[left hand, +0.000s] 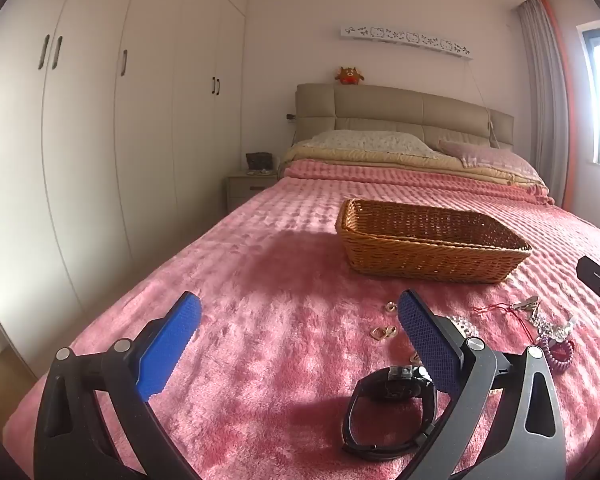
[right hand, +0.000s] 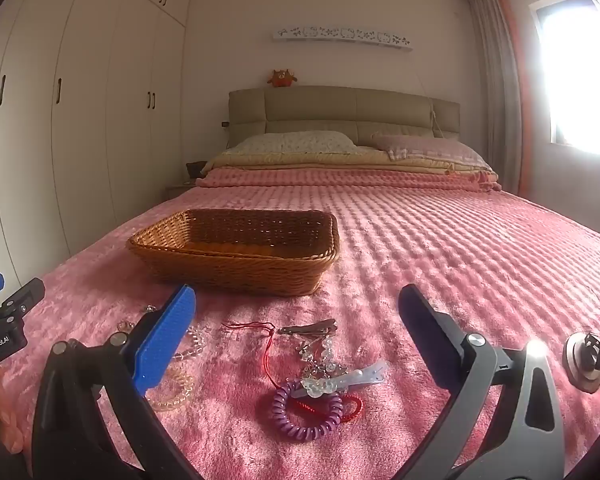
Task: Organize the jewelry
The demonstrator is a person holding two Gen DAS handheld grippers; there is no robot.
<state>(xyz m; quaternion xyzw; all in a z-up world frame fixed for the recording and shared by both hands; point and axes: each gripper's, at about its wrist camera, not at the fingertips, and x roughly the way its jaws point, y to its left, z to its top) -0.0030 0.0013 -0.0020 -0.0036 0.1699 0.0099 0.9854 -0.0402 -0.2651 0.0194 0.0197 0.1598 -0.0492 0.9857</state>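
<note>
A wicker basket point(left hand: 432, 250) stands on the pink bed cover; it also shows in the right wrist view point(right hand: 236, 256) and looks empty. My left gripper point(left hand: 300, 312) is open above the cover, with a black watch point(left hand: 392, 404) just inside its right finger and gold rings point(left hand: 384, 331) ahead. My right gripper point(right hand: 296, 300) is open over a pile of jewelry: a purple coil hair tie point(right hand: 306, 416), a red cord point(right hand: 266, 344), a crystal hair clip point(right hand: 336, 380) and a metal clip point(right hand: 308, 327). A clear bead bracelet point(right hand: 192, 344) and an amber coil tie point(right hand: 172, 392) lie by its left finger.
The pink cover point(right hand: 440, 248) runs back to pillows point(right hand: 300, 142) and a padded headboard point(right hand: 340, 108). White wardrobes point(left hand: 100, 120) line the left wall, with a nightstand point(left hand: 248, 188) beside the bed. A bright window point(right hand: 580, 72) is at the right. A phone mount point(right hand: 588, 356) stands at the right edge.
</note>
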